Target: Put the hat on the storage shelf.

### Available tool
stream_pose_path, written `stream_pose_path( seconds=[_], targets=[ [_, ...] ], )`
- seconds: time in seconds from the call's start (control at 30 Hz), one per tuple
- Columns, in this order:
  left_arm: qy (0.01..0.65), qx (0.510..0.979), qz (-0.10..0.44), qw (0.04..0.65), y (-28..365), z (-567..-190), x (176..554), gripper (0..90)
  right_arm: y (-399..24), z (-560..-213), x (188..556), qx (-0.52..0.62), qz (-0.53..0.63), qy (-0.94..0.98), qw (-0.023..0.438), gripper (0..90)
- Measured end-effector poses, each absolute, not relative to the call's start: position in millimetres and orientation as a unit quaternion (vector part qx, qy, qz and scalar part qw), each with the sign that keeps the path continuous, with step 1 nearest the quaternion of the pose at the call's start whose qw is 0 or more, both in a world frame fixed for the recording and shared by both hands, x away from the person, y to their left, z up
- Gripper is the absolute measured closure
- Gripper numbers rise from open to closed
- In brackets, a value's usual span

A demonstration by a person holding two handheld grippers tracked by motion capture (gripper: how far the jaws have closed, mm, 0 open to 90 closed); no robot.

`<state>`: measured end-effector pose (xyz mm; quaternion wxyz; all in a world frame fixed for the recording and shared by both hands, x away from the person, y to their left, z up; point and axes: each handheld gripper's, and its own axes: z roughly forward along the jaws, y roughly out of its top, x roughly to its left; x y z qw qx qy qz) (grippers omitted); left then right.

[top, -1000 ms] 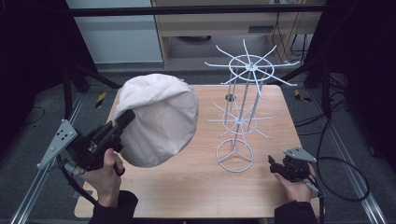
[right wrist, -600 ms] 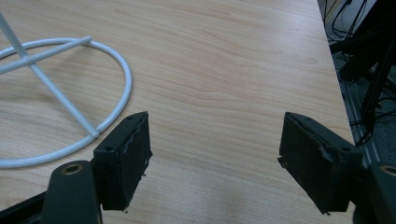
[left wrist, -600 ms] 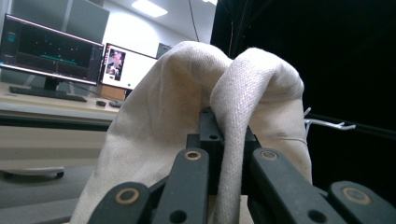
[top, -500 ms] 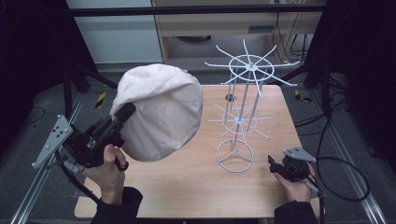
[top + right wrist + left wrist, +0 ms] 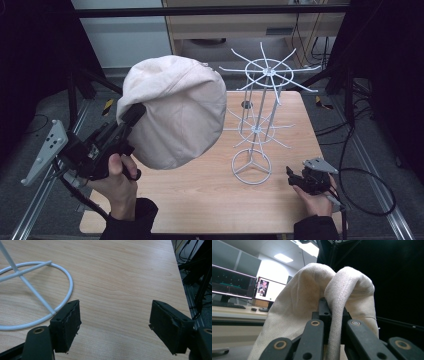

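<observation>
Soft, light cap (image 5: 175, 112), clamped at its brim by left gripper (image 5: 131, 117); right gripper (image 5: 115, 322) gaping near desk's right edge.

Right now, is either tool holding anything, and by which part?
The left tool is shut on the edge of a cream cloth hat, lifted above the table. The right tool is open and holds nothing.

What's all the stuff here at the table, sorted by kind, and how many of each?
Cloth caps: 1, the pale pink cap, pinched in the left gripper
White wire racks: 1, the rack standing on the table
Handheld grippers: 2, counting the right gripper, which has nothing between its jaws
Total: 4
</observation>
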<state>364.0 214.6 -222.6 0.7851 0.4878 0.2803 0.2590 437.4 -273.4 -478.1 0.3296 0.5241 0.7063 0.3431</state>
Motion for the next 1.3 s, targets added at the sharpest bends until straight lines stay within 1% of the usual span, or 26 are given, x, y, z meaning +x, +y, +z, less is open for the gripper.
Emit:
stream_pose_path(
  seconds=[0.53,1.03,1.3],
  targets=[
    [0.262,0.5,0.252,0.786,190.7,-209.8,368.1,87.5,-273.0,-478.5,437.7,0.524,0.344,0.707,0.327,24.8],
    [0.265,0.517,0.246,0.776,161.9,-207.3,384.6,87.6,-271.4,-478.2,438.1,0.523,0.347,0.708,0.325,24.8],
    [0.272,0.524,0.243,0.769,154.1,-209.6,393.7,87.6,-271.7,-478.5,438.3,0.523,0.346,0.708,0.324,24.8]
  ],
)
